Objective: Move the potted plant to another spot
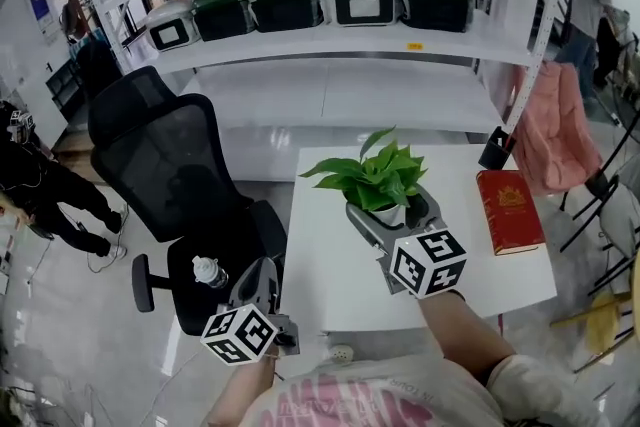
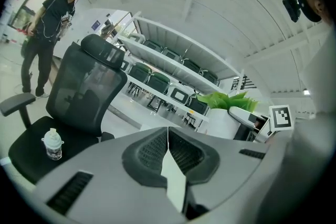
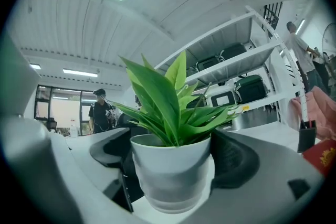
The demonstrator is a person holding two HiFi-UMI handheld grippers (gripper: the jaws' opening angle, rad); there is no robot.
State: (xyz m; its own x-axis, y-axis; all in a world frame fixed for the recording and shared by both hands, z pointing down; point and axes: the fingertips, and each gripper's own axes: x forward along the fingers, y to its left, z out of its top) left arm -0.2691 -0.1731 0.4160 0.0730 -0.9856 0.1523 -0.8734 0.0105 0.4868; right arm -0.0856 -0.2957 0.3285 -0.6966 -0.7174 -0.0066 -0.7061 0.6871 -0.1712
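Potted plant [image 1: 385, 185] sits upright on the white table [image 1: 330, 290], left of centre, leaves up and pot axis vertical. In the right gripper view the pot sits square between the jaws, dead ahead on the centreline, not off to a side.

Right gripper [image 1: 397, 215] comes in level from the near edge. Its jaws are spread wide across the pot body, with one pad against each wall. I read that as a grip on the pot. I can't tell whether the base is off the table.

The right hand owns this move — any shift has to keep the pot axis vertical, with the grip low on the body.

Red book [image 1: 510, 211] lies to the pot's right, near the table edge. The barest table is on the near side and to the left.

Left gripper [image 1: 265, 267] has its jaws pressed together with nothing in them. It's well apart from the pot, off the table's left edge by the office chair [image 1: 170, 165], where a bottle [image 1: 207, 272] stands on the seat.
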